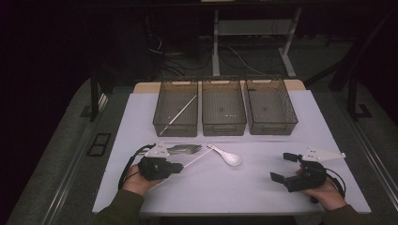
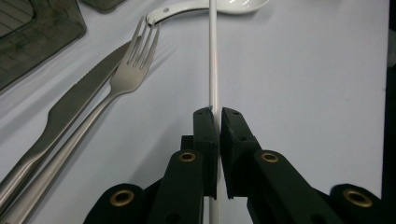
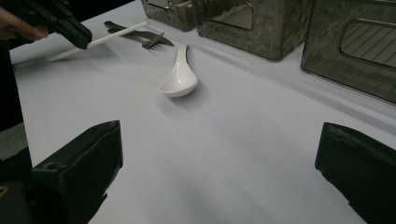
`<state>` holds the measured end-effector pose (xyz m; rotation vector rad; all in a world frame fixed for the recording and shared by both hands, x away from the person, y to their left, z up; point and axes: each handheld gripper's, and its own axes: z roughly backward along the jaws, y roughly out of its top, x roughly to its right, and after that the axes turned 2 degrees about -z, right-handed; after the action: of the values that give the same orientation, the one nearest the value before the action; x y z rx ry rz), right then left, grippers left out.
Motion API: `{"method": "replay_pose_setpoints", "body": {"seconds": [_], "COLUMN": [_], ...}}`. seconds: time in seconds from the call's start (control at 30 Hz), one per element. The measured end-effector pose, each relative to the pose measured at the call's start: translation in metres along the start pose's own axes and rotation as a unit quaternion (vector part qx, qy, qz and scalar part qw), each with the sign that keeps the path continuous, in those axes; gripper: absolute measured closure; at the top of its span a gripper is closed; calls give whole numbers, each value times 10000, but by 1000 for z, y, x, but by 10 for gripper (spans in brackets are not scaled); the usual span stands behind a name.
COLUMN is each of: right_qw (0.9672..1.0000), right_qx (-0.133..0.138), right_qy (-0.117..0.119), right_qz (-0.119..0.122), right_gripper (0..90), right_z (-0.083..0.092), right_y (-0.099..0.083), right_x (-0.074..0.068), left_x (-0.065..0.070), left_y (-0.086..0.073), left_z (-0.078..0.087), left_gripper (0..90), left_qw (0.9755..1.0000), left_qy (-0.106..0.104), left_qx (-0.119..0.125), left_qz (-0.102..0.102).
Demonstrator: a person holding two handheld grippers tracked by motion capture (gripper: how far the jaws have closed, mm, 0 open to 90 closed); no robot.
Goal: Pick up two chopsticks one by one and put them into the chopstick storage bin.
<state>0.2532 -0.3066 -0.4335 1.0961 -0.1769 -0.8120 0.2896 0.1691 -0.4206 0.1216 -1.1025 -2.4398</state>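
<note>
1. The thin white plastic chopstick (image 2: 213, 56) is clamped between the jaws of the left tool (image 2: 216, 112), whose pads press on it part-way along; the rod runs straight ahead of the jaws, and a shorter length trails back beneath the tool body.
2. In the high view the same left tool (image 1: 180, 166) holds the chopstick (image 1: 197, 159) low over the white counter (image 1: 244, 187), its far tip close to the handle of the white ceramic soup spoon (image 1: 226, 156); whether they touch I cannot tell.
3. To the left of the jaws lie a steel fork (image 2: 122, 81) and a serrated steel knife (image 2: 79, 100), side by side.
4. Beyond the tool stand three smoky translucent bins in a row; the left bin (image 1: 162, 119) already holds a second white chopstick (image 1: 178, 115).
5. The right tool (image 1: 280, 167) rests wide apart, holding nothing, well off to the right.
6. Judgement: the step in hand is the pick-up of the chopstick, grip made. The next move likely calls for lifting it clear of the spoon handle and fork, carrying it forward over the left bin, and aligning it lengthwise before release.
</note>
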Motion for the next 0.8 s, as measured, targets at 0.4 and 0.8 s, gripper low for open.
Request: {"method": "replay_pose_setpoints", "body": {"seconds": [0.4,0.8], "right_qw": [10000,10000], "right_qx": [6,16], "right_qy": [8,0], "right_qz": [-21,-34], "right_gripper": [8,8], "right_z": [0,0], "right_y": [0,0], "right_x": [1,1], "left_x": [-3,-9], "left_y": [11,37], "left_z": [16,30], "left_gripper": [845,848], "left_qw": [9980,9946], "left_qy": [-13,112], "left_qx": [626,1030], "left_qz": [104,19]}}
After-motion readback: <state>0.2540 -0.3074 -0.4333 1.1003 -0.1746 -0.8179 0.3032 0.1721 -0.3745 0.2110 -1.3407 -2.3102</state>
